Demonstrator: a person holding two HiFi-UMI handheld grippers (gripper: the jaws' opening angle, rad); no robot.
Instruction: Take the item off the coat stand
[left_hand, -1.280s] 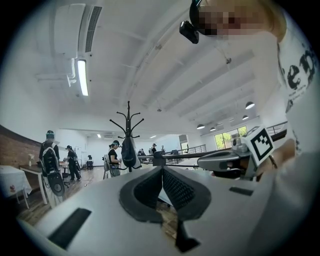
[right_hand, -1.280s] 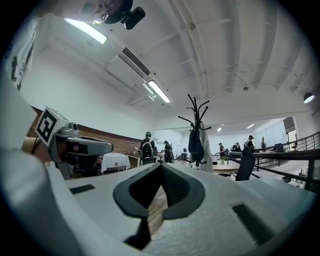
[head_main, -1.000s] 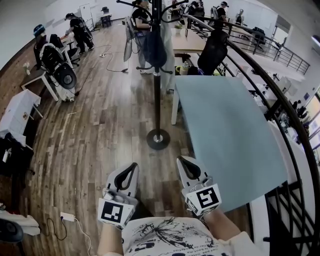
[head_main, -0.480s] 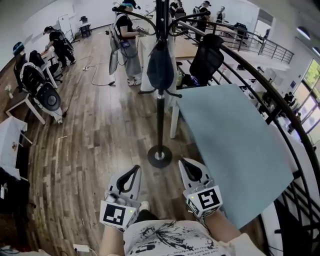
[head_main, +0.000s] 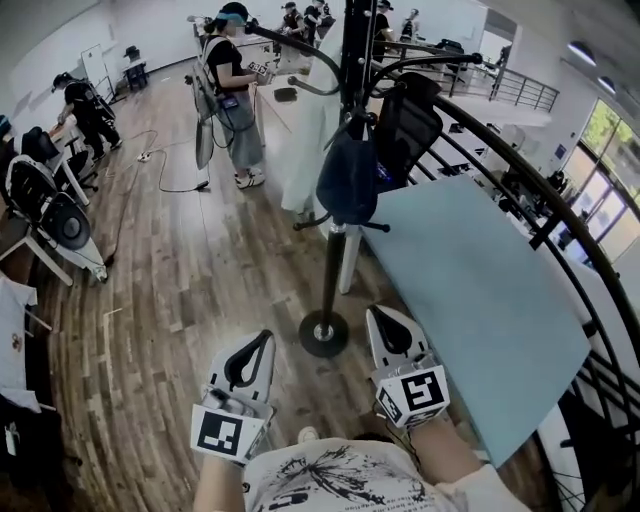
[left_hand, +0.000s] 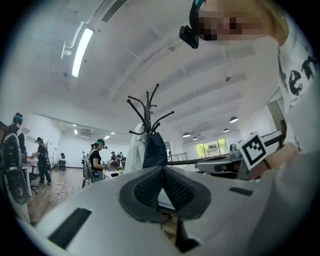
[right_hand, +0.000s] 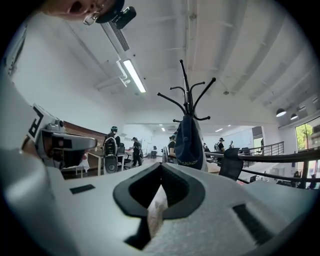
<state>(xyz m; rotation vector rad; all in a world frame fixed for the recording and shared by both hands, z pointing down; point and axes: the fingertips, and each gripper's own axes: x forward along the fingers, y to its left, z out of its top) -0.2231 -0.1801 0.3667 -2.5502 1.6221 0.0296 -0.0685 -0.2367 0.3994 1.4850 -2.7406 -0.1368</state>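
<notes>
A black coat stand (head_main: 341, 150) rises just ahead of me, its round base (head_main: 323, 333) on the wood floor between my two grippers. A dark blue bag (head_main: 347, 185) hangs from one of its hooks, with a white garment (head_main: 312, 120) behind it. My left gripper (head_main: 264, 337) is held low left of the base, jaws shut and empty. My right gripper (head_main: 380, 314) is right of the base, also shut and empty. Both are well below the bag. The left gripper view shows the stand (left_hand: 146, 107) and bag (left_hand: 155, 150) ahead; the right gripper view shows the bag (right_hand: 189, 142) too.
A light blue table (head_main: 480, 290) stands right of the stand, with a black railing (head_main: 560, 225) beyond it. A black office chair (head_main: 405, 115) is behind the bag. A person (head_main: 232, 90) stands at the back left, and exercise machines (head_main: 50, 210) line the left side.
The stand and bag have come closer and larger in the head view; the base now sits between the gripper tips. Both grippers stay shut in the same low pose.
</notes>
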